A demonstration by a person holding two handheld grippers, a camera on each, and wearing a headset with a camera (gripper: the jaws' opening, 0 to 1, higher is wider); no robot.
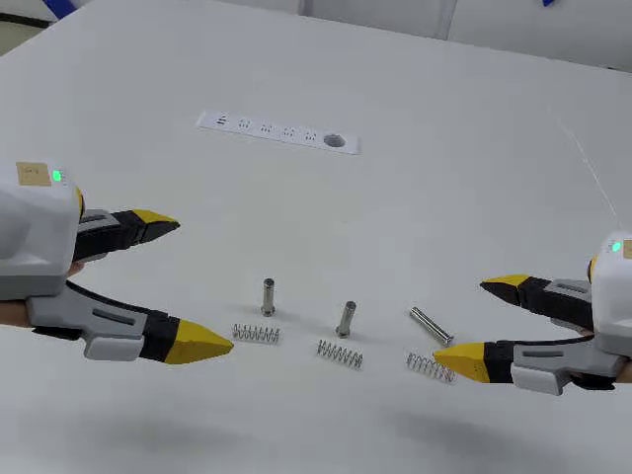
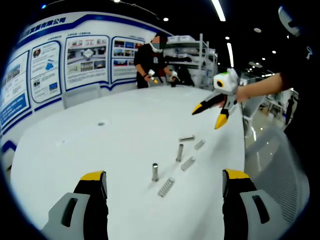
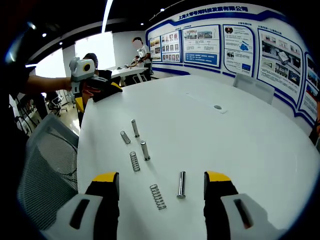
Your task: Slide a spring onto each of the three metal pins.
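Three metal pins are on the white table: the left pin and the middle pin stand upright, the right pin lies flat. In front of each lies a spring: left spring, middle spring, right spring. My left gripper is open at the left, apart from the left pin and its spring. My right gripper is open at the right, its lower tip close to the right spring, with the lying pin between the jaws' line.
A white power strip is set into the table beyond the pins. A grey mesh chair stands at the table's near edge. People stand at the far end of the table. Poster boards line the wall.
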